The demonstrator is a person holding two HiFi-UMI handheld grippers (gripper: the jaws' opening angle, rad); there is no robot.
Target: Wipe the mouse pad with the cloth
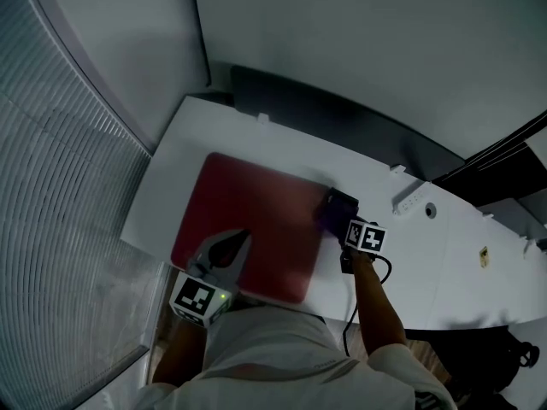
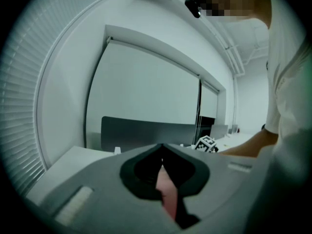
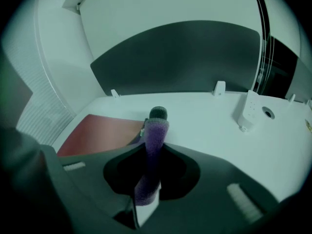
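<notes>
Nearest, our left gripper (image 1: 242,236), jaws together, sits at the near edge of the mouse pad (image 1: 256,199) (steadying it, we judge). At the pad's right edge, our right gripper (image 1: 335,207) clamps the purple cloth (image 1: 328,219). Wiping is only beginning. The next move calls for 1 flat leftward pass.

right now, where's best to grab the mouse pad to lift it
By its near edge, coming from your side. The mouse pad is thin and lies flat on the table, so only an edge can be pinched; that one seems closest to the table's front and to the left gripper.
</notes>
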